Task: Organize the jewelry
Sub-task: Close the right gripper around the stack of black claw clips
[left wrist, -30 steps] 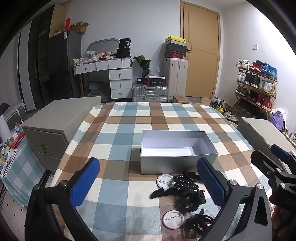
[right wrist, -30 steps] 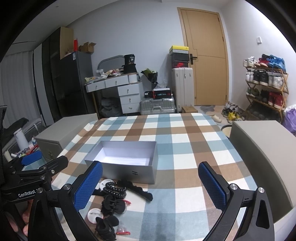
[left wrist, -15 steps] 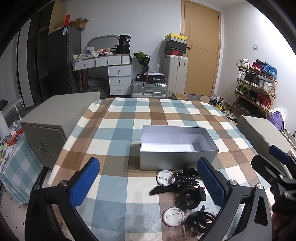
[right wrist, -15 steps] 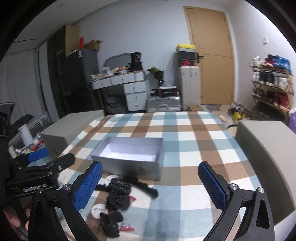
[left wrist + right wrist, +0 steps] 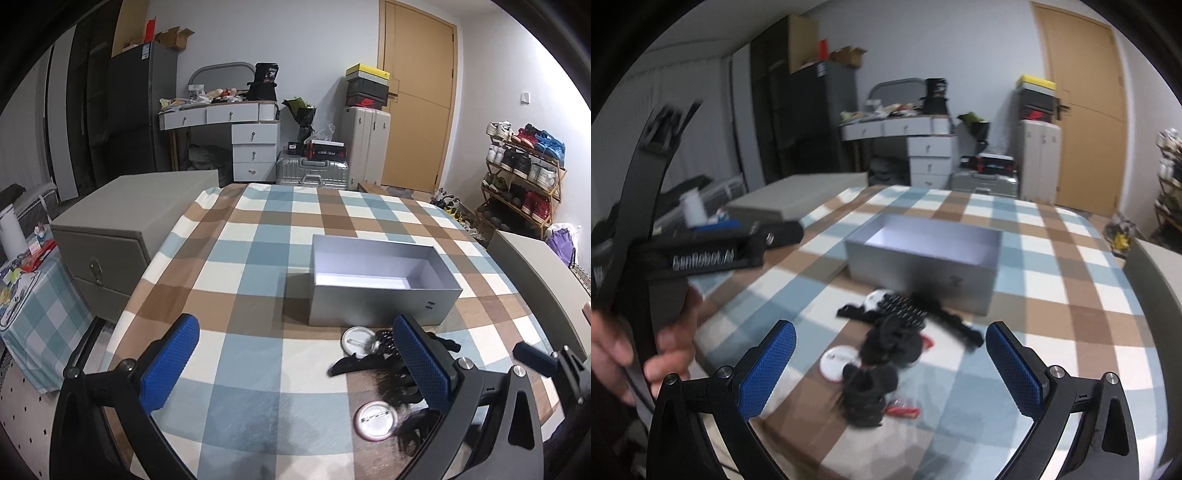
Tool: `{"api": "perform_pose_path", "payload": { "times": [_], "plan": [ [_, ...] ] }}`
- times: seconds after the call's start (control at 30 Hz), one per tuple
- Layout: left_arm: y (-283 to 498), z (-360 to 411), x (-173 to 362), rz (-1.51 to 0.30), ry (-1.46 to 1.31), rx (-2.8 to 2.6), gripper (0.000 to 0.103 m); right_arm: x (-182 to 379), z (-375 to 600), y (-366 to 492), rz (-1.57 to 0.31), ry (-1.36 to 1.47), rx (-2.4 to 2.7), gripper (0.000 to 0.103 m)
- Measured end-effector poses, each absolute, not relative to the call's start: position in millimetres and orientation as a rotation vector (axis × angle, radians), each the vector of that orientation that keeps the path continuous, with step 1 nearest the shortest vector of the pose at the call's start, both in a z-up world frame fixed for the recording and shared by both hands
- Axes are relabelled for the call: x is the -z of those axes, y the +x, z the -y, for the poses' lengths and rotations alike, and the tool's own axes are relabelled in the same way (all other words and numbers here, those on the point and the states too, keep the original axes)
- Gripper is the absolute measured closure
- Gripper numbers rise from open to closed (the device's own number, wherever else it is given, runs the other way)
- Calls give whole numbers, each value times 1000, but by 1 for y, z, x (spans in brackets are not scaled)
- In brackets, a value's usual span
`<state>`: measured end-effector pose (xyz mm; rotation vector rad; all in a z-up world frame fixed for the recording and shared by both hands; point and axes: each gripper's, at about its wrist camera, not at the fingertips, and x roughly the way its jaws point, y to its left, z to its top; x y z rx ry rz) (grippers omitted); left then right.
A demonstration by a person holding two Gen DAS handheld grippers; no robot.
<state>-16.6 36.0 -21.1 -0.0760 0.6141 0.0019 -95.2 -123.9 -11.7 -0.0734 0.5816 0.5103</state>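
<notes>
An open grey box (image 5: 380, 280) (image 5: 923, 254) stands empty on the checked tablecloth. Just in front of it lies a heap of black hair clips (image 5: 894, 343) (image 5: 373, 363), a black beaded band (image 5: 903, 308) and round white pin badges (image 5: 375, 419) (image 5: 836, 362). My left gripper (image 5: 295, 363) is open above the cloth, left of the heap, its right finger overlapping the clips. My right gripper (image 5: 892, 373) is open and hovers over the near side of the heap. Nothing is between either pair of fingers. The right wrist view is blurred.
Grey storage boxes flank the table: one on the left (image 5: 122, 229), one on the right (image 5: 546, 266). A person's hand (image 5: 646, 354) holds the left gripper's handle. Behind are a desk with drawers (image 5: 236, 140), suitcases, a shoe rack (image 5: 524, 173) and a door.
The left gripper has swung left, so box and heap sit further right in its view. The right gripper has dropped and turned towards the heap, which is now between its fingers.
</notes>
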Motion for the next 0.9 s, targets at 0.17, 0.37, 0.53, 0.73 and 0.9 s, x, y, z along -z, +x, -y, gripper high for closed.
{"api": "perform_pose_path", "payload": {
  "times": [0.17,0.37,0.53,0.73,0.9],
  "plan": [
    [-19,-41,27,-631,-85,-4,1,31,114,-93,-614,-122,-524,9],
    [-21,-43,32,-649,-80,5,1,39,110,-98,-613,-146,-520,11],
    [-20,-43,34,-655,-79,7,1,45,106,-101,-630,-171,-529,19],
    [-18,-40,38,-669,-74,25,1,54,105,-99,-666,-168,-521,62],
    [-17,-35,39,-706,-103,136,1,52,120,-97,-658,-64,-510,73]
  ]
}}
